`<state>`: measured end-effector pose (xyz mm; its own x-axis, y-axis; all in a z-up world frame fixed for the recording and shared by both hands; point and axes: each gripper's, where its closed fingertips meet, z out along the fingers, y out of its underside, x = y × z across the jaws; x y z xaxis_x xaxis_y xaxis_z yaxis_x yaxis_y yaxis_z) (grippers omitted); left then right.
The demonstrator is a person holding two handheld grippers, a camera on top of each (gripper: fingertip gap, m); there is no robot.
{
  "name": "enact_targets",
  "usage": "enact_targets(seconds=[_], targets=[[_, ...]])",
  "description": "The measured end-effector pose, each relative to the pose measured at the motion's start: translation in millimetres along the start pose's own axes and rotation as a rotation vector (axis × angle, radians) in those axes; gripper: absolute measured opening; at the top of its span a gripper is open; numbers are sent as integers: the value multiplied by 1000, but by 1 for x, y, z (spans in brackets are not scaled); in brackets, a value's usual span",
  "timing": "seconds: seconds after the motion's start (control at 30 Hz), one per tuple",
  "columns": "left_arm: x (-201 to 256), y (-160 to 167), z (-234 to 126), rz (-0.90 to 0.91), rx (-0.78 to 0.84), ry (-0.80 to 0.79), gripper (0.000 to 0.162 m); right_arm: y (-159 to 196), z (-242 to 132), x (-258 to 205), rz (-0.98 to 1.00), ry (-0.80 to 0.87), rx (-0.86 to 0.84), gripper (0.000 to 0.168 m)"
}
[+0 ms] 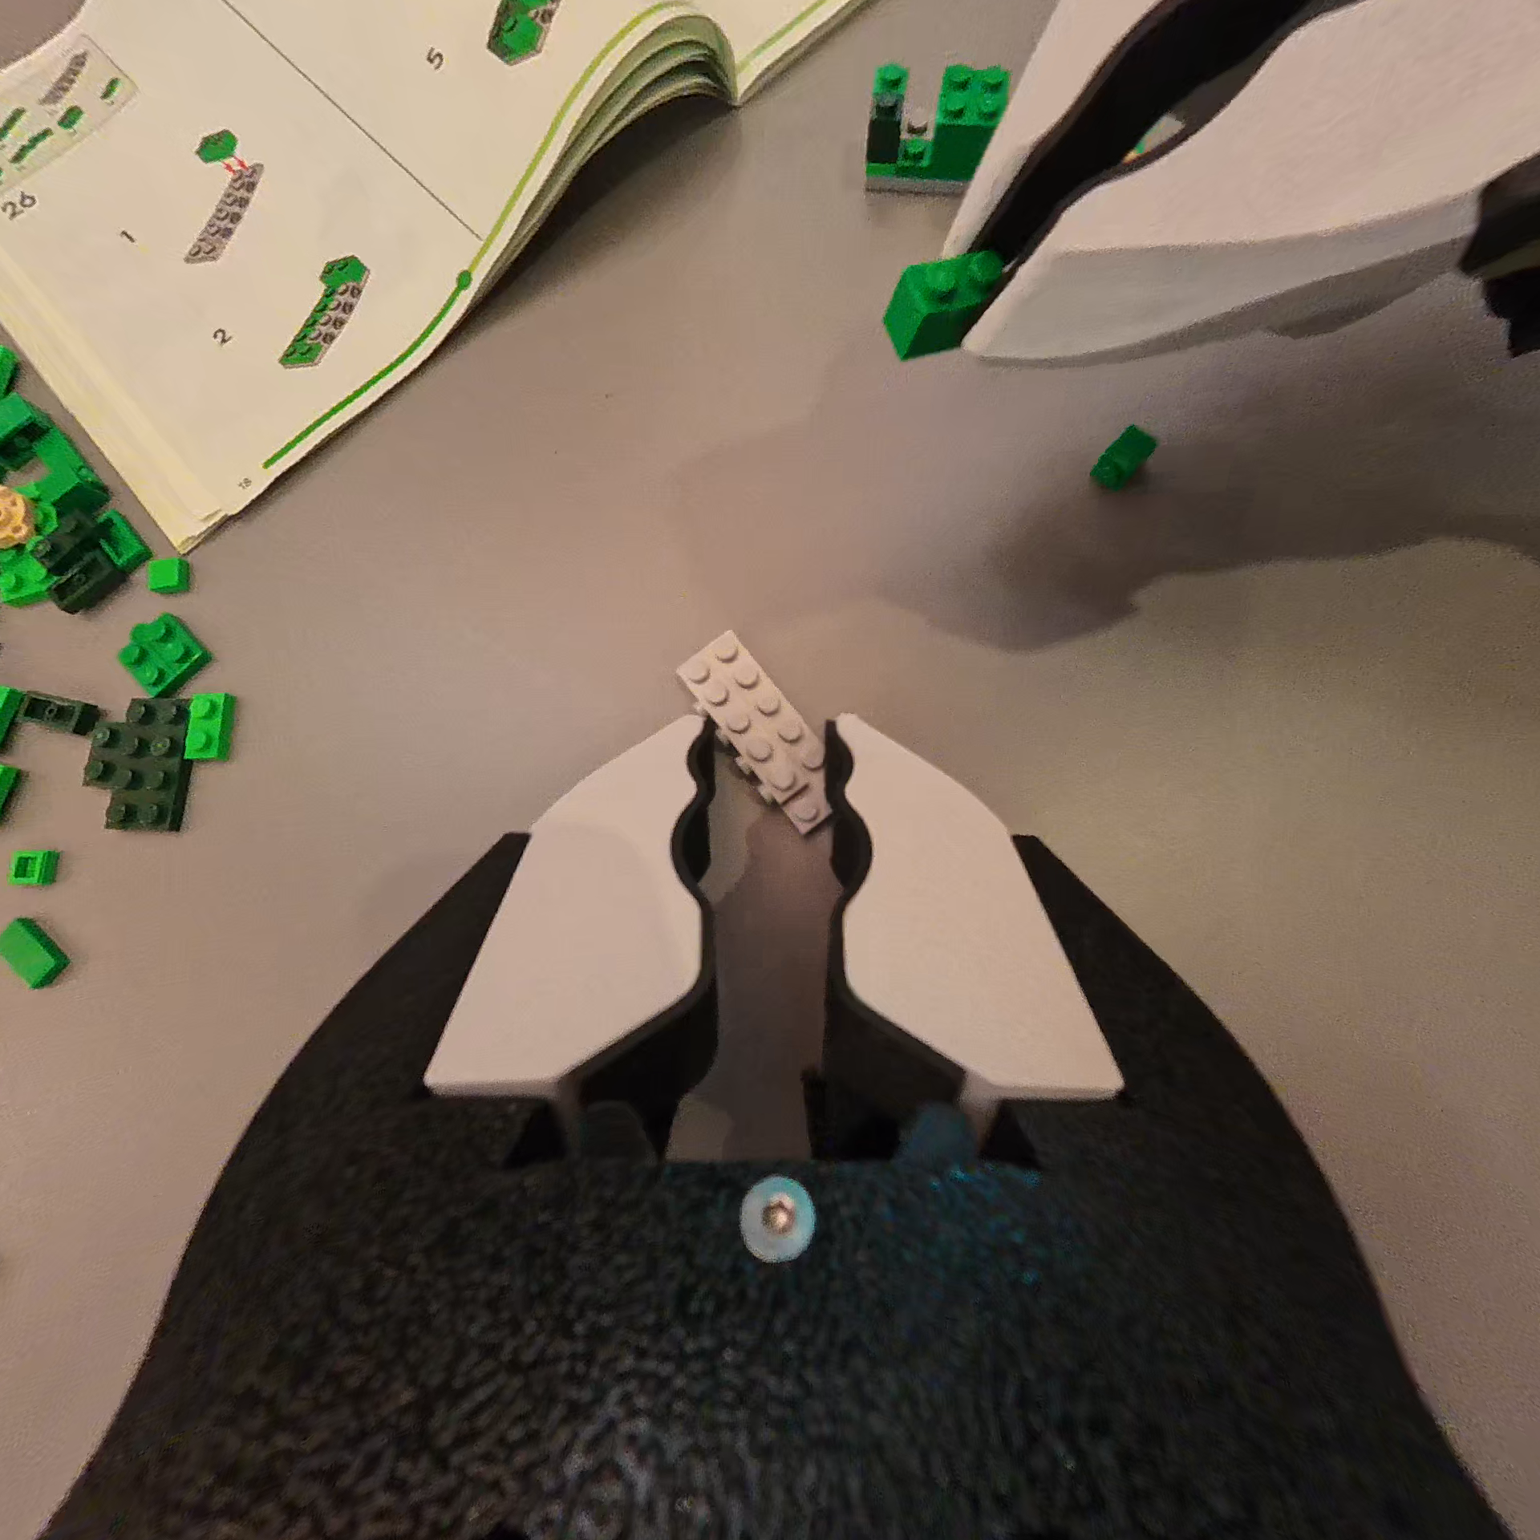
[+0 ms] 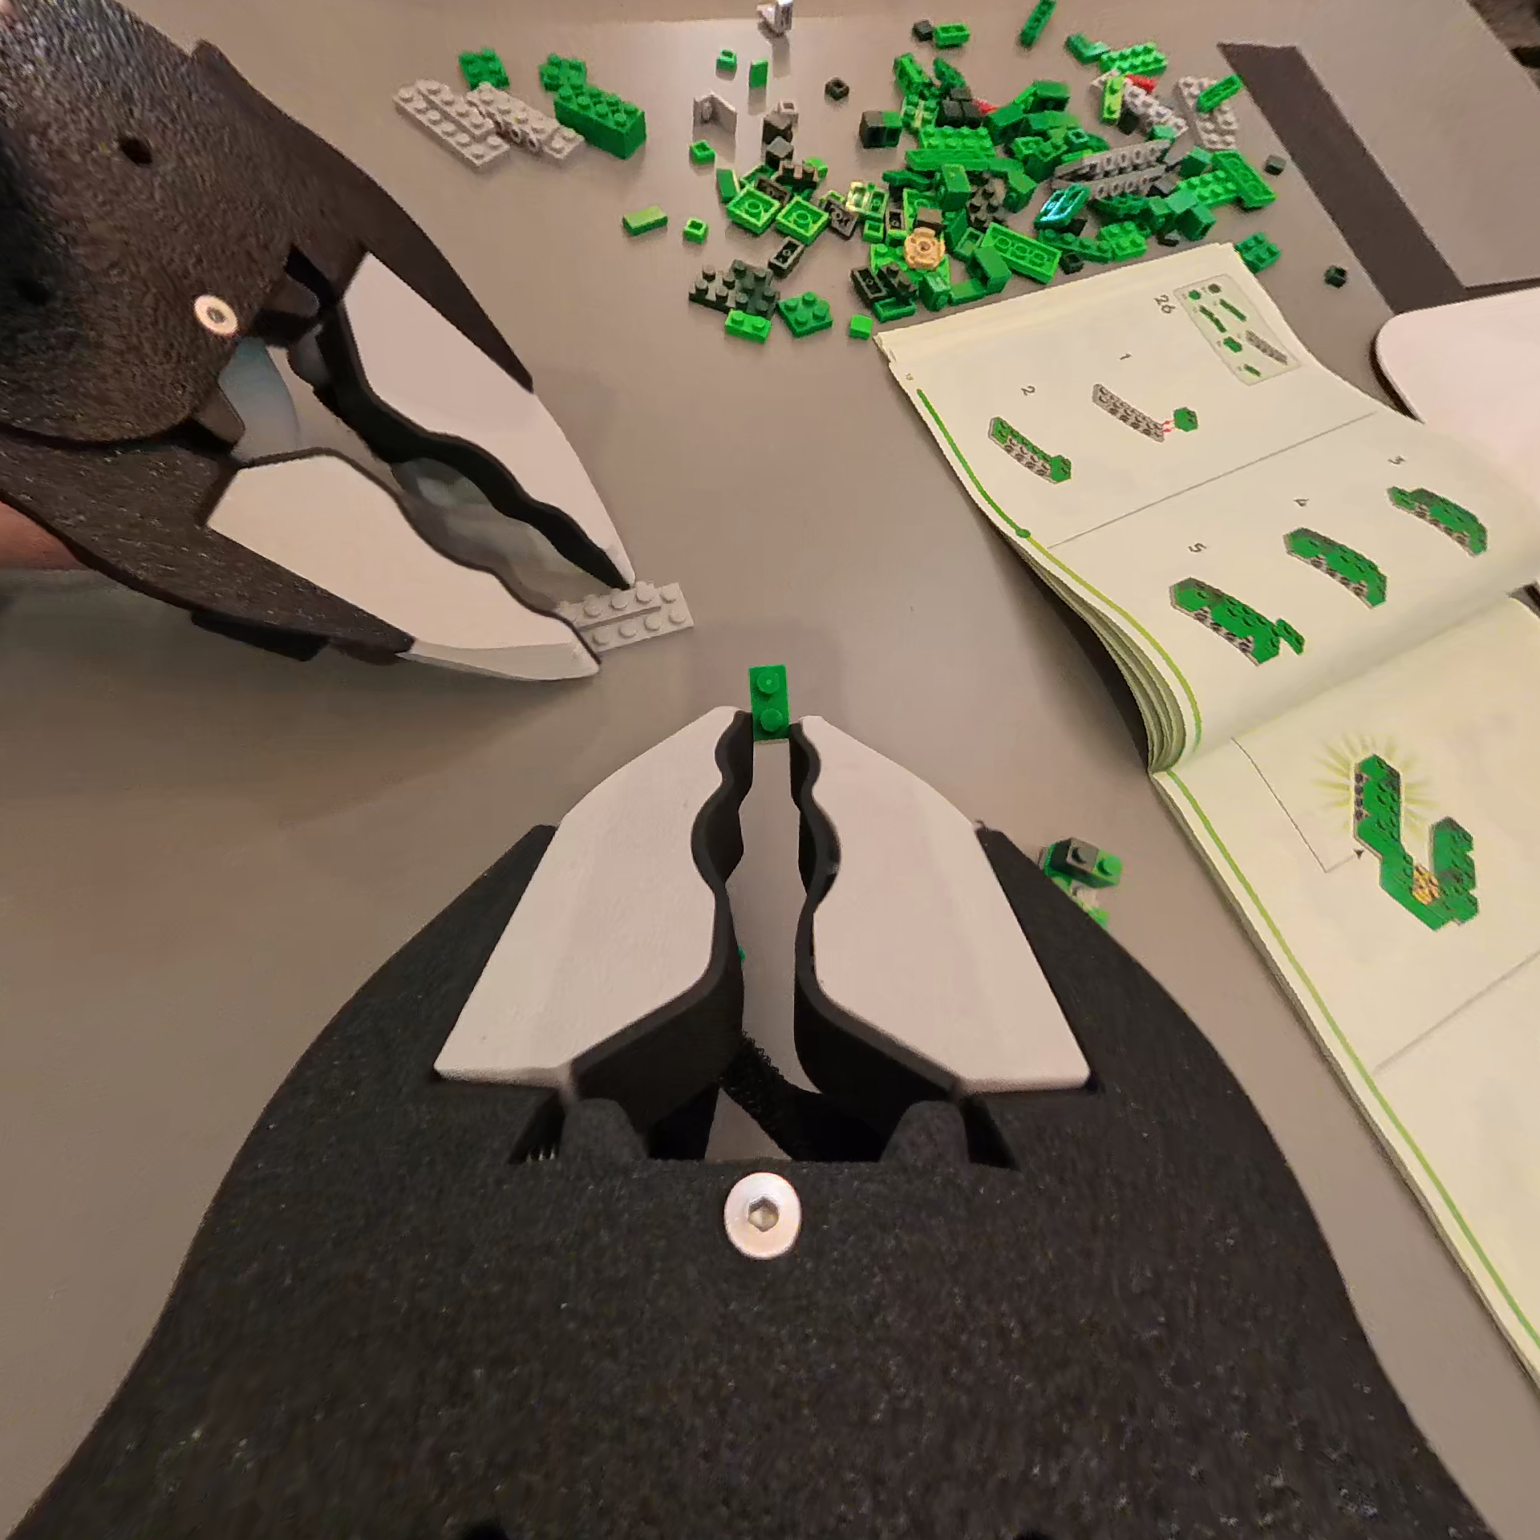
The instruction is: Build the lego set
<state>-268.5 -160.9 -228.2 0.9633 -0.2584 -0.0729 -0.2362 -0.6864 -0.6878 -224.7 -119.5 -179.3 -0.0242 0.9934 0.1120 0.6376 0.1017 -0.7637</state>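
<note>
My left gripper (image 1: 767,733) is shut on a long grey studded plate (image 1: 754,725), tilted and held low over the grey table. The same plate (image 2: 629,612) shows in the right wrist view at the left gripper's tips (image 2: 608,608). My right gripper (image 2: 768,725) is shut on a small green brick (image 2: 767,698) that sticks out past its fingertips. In the left wrist view the right gripper (image 1: 987,287) comes in from the upper right with that green brick (image 1: 937,300) in its tips, apart from the grey plate.
An open instruction booklet (image 2: 1250,542) lies on the right; it also shows in the left wrist view (image 1: 292,208). A pile of loose green and grey bricks (image 2: 958,192) lies beyond it. A small green assembly (image 1: 929,125) and a lone green brick (image 1: 1121,458) stand nearby. My right fingertips sit around 8 cm from my left ones.
</note>
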Motion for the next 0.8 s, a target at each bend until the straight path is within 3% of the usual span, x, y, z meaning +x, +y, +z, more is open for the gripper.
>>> enact_targets(seconds=[0.3, 0.43, 0.6, 0.8], targets=[[4, -6, -3, 108, 80, -40, 15, 15, -16, 0, 9, 32, 43, 8], [19, -30, -19, 195, 229, -19, 9, 46, -37, 8, 54, 81, -66, 8], [39, -41, -21, 222, 272, 64, 9, 102, -64, 10, 95, 122, -217, 8], [67, -61, -26, 281, 356, 150, 9, 123, -69, 2, 160, 71, -203, 8]])
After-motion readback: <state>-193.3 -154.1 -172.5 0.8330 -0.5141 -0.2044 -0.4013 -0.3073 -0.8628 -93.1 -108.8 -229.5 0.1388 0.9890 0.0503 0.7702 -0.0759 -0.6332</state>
